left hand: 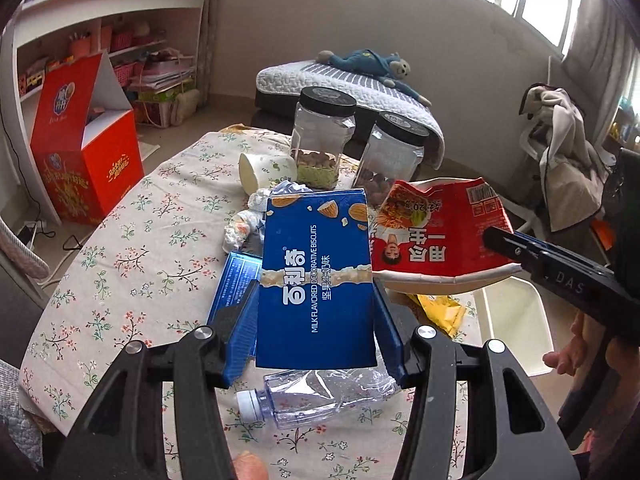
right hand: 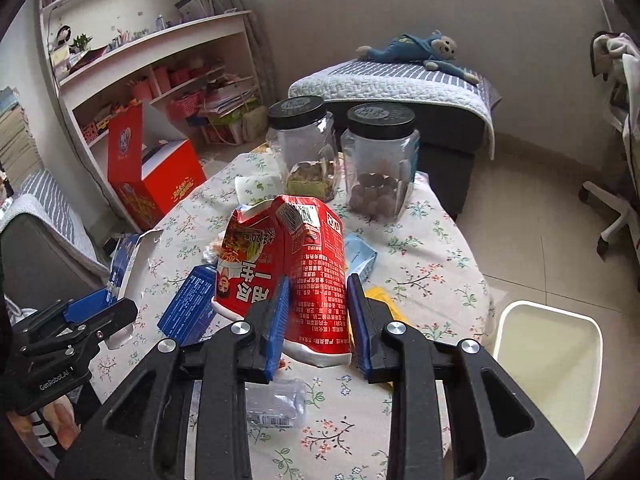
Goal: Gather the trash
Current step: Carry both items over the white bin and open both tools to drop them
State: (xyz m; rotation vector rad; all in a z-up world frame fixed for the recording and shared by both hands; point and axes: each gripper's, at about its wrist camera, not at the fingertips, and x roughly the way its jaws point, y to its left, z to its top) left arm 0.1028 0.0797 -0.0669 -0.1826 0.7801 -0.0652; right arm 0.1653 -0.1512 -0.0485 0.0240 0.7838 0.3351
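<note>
Holding two pieces of trash clear of the floral tablecloth (left hand: 132, 240). My left gripper (left hand: 316, 320) is clamped on the blue biscuit box (left hand: 316, 272), both pads pressed to its sides, jaws only partway apart. My right gripper (right hand: 318, 312) pinches the crushed red noodle cup (right hand: 296, 264), its jaws narrow and its pads pressed into the cup's wall.

I take the pair of black-lidded clear jars (right hand: 304, 148) at the far end of the table as landmark. Just beside the jars on the near left lies a tipped paper cup (left hand: 264, 168). Nearer still, between the jars and my grippers, I note crumpled wrappers (left hand: 248, 220), a second blue box (right hand: 192, 304) flat on the cloth, a yellow packet (left hand: 440, 312) and a light blue packet (right hand: 360, 256). A squashed clear bottle (left hand: 312, 396) with a white cap lies below the held biscuit box, nearest me.

Well to the right of the jars, off the table edge, a white bin (right hand: 552, 360) stands on the floor. Left of the jars, an open red carton (left hand: 84, 160) sits by the shelving. Beyond the jars, a stuffed monkey (right hand: 420, 50) lies on a padded bench.
</note>
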